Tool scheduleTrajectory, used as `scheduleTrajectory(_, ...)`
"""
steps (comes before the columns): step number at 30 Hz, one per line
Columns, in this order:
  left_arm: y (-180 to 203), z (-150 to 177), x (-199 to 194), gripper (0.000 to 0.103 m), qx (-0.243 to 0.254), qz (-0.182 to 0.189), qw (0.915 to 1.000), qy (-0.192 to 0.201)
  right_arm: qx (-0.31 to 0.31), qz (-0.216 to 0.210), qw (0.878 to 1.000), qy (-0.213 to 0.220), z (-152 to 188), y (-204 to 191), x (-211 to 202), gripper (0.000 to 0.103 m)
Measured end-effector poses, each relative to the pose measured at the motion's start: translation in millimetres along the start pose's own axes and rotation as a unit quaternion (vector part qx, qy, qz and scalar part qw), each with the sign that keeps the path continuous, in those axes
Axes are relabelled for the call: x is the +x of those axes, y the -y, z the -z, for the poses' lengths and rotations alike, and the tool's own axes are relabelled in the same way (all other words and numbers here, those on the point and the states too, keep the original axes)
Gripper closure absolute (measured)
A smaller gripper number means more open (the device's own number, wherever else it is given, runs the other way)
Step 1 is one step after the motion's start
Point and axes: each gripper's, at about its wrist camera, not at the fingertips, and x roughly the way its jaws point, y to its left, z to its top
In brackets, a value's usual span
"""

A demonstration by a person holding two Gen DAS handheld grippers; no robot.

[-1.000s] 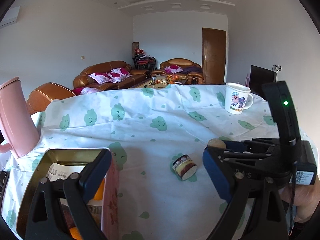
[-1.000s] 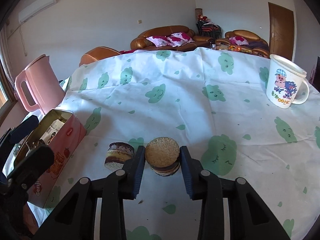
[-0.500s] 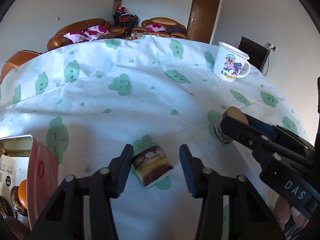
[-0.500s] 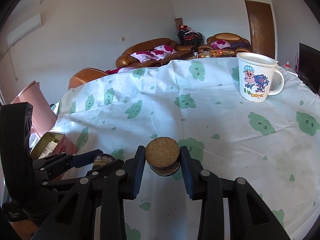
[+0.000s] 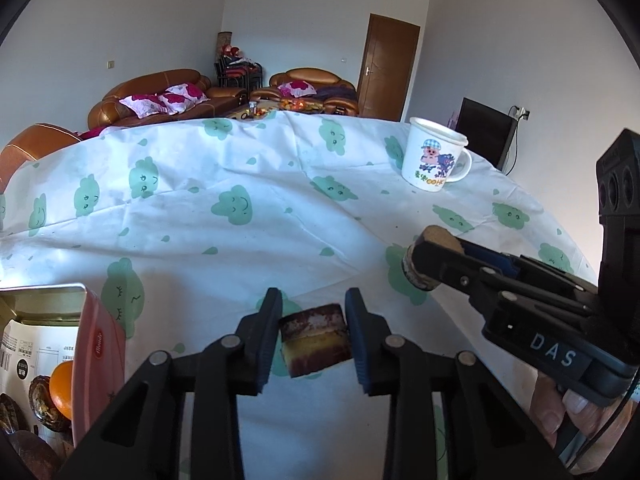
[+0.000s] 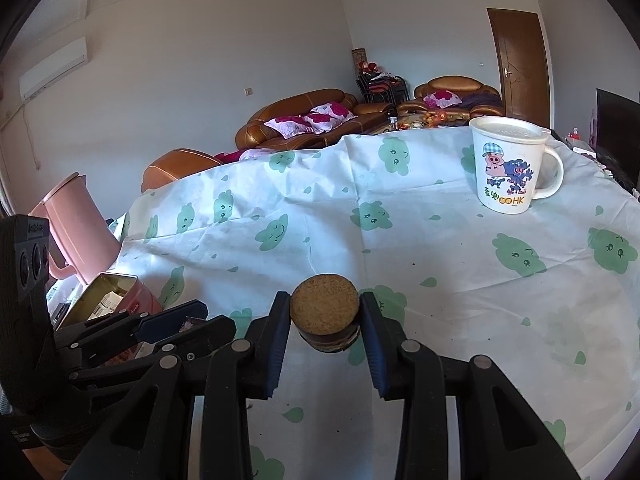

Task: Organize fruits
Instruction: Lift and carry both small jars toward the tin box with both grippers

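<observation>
While its jaws have just been closing, the left tool (image 5: 313, 334) now has a layered cake slice (image 5: 314, 340) between its blue pads, both pads against the slice's sides, low over the bench (image 5: 240, 248). Just left of this tool stands an open pink tin (image 5: 98, 356) with an orange (image 5: 62, 390) and a paper pack inside. To its right, the right tool (image 6: 325, 322) is clamped on a round crumb-topped cake (image 6: 325, 310), pads pressing its dark sides, the cake sitting level between the fingertips. Ahead and to the right of both tools, well apart, a cartoon mug (image 6: 510, 166) stands upright. Far left of the right tool is a pink kettle (image 6: 76, 228).
</observation>
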Motion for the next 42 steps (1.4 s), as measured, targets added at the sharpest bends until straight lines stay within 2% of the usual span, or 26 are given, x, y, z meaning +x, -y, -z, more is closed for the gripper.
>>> scheduleTrajectory(7, 1.0, 4.3, -20.0, 0.069, 0.006, -0.003, 0.999, 0.044, -0.005, -0.004, 1.0, 0.012, 0.2, -1.3, -5.0, 0.066)
scheduleTrajectory(17, 8.2, 11.1, -45.8, 0.069, 0.026, -0.035, 0.9935, 0.105, -0.03, -0.011, 0.998, 0.046, 1.7, -10.5, -17.2, 0.066)
scheduleTrajectory(26, 16.6, 17.5, -59.5, 0.069, 0.043, -0.052, 0.9885, 0.135, -0.036, -0.017, 0.997, 0.068, 3.4, -12.4, -26.5, 0.066)
scheduleTrajectory(32, 16.8, 24.7, -70.9, 0.069, 0.044, -0.054, 0.986, 0.152, -0.062, -0.006, 0.994, 0.091, 7.5, -24.0, -36.4, 0.066)
scheduleTrajectory(42, 2.5, 35.0, -90.8, 0.069, 0.036, -0.068, 0.9825, 0.17, -0.082, -0.018, 0.992, 0.094, 14.8, -36.2, -44.2, 0.066)
